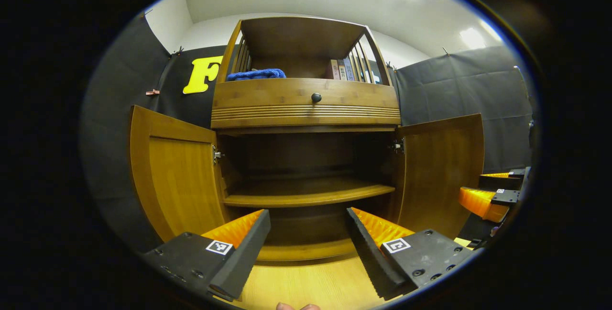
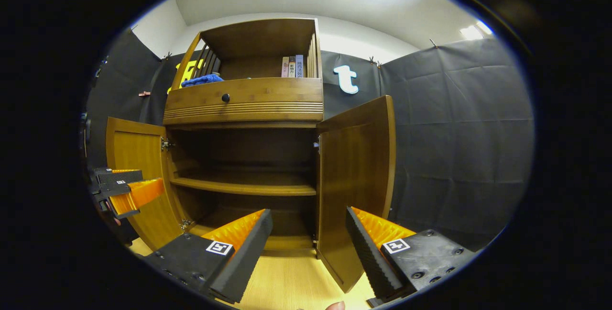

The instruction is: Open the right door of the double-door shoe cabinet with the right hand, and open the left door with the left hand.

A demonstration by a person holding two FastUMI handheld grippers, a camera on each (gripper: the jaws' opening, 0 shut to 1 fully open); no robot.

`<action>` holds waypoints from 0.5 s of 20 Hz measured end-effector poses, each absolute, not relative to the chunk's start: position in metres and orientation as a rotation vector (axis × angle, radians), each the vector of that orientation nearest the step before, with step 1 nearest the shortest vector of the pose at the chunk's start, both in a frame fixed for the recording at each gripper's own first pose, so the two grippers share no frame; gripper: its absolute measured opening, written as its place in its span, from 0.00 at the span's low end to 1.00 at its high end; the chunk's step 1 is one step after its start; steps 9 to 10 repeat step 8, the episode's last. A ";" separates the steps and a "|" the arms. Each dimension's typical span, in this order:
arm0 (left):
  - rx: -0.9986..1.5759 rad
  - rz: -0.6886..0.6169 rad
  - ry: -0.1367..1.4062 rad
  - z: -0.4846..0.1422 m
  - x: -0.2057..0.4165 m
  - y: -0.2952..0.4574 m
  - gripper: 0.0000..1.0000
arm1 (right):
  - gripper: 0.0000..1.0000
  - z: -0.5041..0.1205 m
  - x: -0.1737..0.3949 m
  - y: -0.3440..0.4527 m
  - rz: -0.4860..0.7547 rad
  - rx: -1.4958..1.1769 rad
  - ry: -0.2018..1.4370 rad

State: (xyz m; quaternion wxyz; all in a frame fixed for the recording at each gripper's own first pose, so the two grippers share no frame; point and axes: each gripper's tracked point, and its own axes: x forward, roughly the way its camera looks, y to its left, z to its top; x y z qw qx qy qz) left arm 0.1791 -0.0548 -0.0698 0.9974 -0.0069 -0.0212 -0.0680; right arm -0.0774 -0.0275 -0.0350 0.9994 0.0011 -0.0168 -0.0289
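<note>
The wooden shoe cabinet (image 1: 306, 104) stands ahead with both doors swung wide. Its left door (image 1: 174, 176) and right door (image 1: 442, 171) flank a dark inside with one bare shelf (image 1: 306, 193). My left gripper (image 1: 308, 238) is open, low in front of the cabinet's middle, holding nothing. In the right gripper view the right door (image 2: 356, 176) stands edge-on just ahead, and my right gripper (image 2: 308, 240) is open and holds nothing, with the door's lower edge between its fingers' lines, untouched. The right gripper (image 1: 492, 195) appears at the far right of the left gripper view; the left gripper (image 2: 122, 190) at the far left of the right gripper view.
A drawer with a round dark knob (image 1: 316, 97) sits above the doors. The top shelf holds a blue cloth (image 1: 256, 74) and several books (image 1: 342, 69). Black cloth walls surround the cabinet. Light wooden floor (image 1: 306, 281) lies below the grippers.
</note>
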 end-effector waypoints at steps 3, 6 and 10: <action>-0.010 -0.137 -0.048 -0.069 0.179 -0.054 1.00 | 0.96 -0.035 -0.077 -0.027 -0.053 0.002 -0.033; -0.010 -0.139 -0.048 -0.069 0.178 -0.054 0.96 | 0.98 -0.034 -0.078 -0.026 -0.049 0.002 -0.032; -0.011 -0.141 -0.049 -0.068 0.177 -0.055 0.96 | 0.98 -0.032 -0.079 -0.026 -0.048 -0.001 -0.036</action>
